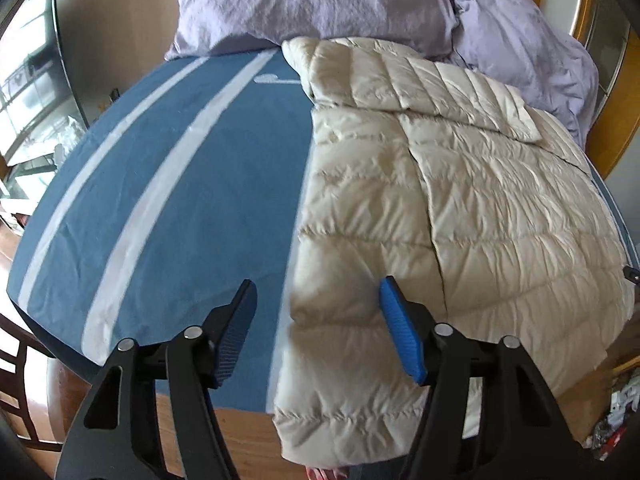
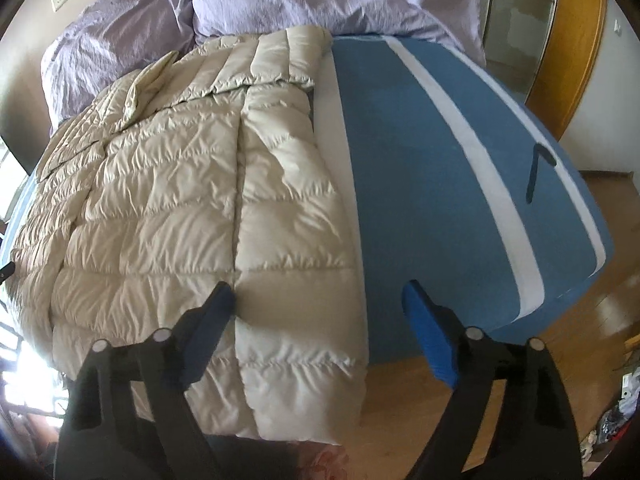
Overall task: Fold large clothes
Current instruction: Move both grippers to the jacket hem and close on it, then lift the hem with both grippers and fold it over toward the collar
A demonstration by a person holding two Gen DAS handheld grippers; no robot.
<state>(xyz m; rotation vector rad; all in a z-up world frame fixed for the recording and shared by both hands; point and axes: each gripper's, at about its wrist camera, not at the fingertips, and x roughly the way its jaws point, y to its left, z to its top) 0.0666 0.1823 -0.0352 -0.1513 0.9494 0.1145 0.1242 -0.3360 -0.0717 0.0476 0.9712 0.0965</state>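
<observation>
A cream quilted down jacket (image 1: 460, 200) lies flat on the blue bed cover (image 1: 180, 184) with white stripes. Its hem hangs over the bed's near edge, and a sleeve is folded across its upper part. My left gripper (image 1: 318, 284) hovers open over the jacket's left hem corner, its blue pads (image 1: 402, 340) apart and not pressing the fabric. In the right wrist view the jacket (image 2: 180, 200) fills the left half. There my right gripper (image 2: 318, 288) stands wide open above the jacket's right hem edge, with nothing gripped.
Lavender pillows (image 1: 312, 0) and a crumpled duvet (image 1: 528, 48) lie at the head of the bed. A dark strap (image 2: 536, 172) rests on the cover at the right. Wooden floor (image 2: 580, 320) surrounds the bed, and a dark chair (image 1: 16, 364) stands at the lower left.
</observation>
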